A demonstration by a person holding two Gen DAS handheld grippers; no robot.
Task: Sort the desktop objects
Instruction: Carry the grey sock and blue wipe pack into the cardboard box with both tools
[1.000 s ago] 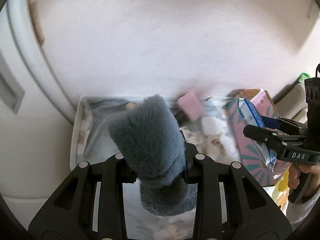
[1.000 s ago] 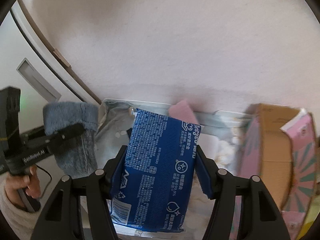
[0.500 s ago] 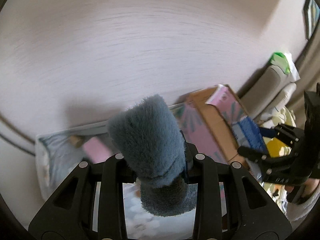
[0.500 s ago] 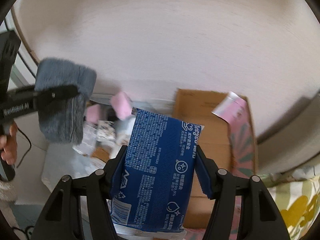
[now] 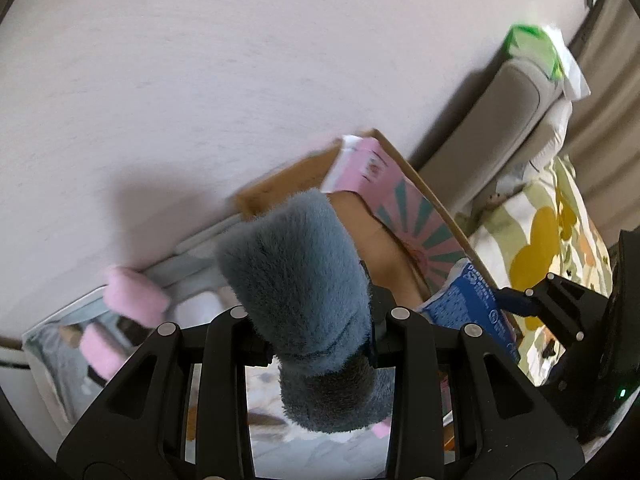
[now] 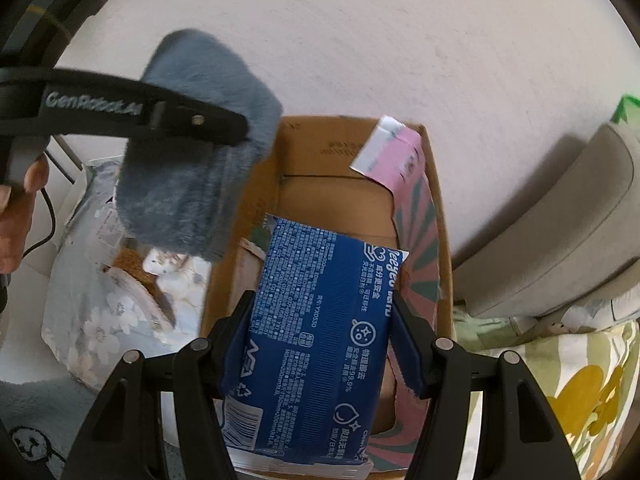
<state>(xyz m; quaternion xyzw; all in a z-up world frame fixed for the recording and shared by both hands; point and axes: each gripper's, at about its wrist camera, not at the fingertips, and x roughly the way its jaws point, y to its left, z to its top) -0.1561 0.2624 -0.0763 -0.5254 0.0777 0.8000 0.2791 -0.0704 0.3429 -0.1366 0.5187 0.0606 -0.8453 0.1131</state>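
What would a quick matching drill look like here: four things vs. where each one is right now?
Things:
1. grey fluffy sock
2. blue wipes pack
3. cardboard box
4. pink rolls

Places:
a. clamped in the right gripper
b. lying on the floral bag, left of the box
c. clamped in the left gripper
d. open, under the wipes pack

Pairs: 1-c, 2-a, 3-d, 4-b

I am working in a home, most likely a bedroom or living room. A padded grey headboard or sofa arm (image 6: 560,232) stands against a plain pale wall (image 6: 400,40), with flowered yellow-and-green bedding (image 6: 580,392) beside it. A cardboard box (image 6: 340,152) and floral fabric (image 6: 84,320) sit below the wall.
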